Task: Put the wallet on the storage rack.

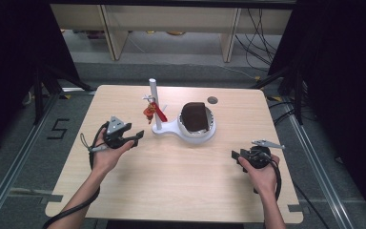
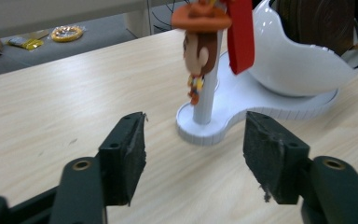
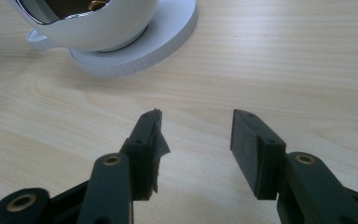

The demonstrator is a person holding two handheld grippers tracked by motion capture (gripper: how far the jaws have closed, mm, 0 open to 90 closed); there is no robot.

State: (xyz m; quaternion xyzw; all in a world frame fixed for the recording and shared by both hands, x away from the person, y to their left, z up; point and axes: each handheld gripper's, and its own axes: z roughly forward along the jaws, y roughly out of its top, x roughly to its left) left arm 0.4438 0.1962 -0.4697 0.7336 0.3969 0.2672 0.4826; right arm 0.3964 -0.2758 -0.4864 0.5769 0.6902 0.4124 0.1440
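High view: the white stand sits on the table, its post upright with the figure keychain hanging from its hook beside a red strap, and a dark brown object resting in the stand's bowl. The left gripper is just left of the stand's base, held level in the hand, jaws aimed toward the post. The right gripper rests well to the right of the stand, pointing back toward it.

Left gripper view: jaws spread, nothing between the pads; the keychain hangs free ahead of them against the post.

Right gripper view: jaws apart and empty over bare table, near the stand's base.

Judgement: the keychain appears hung and released. The next move calls for drawing the left gripper clear without snagging the strap.
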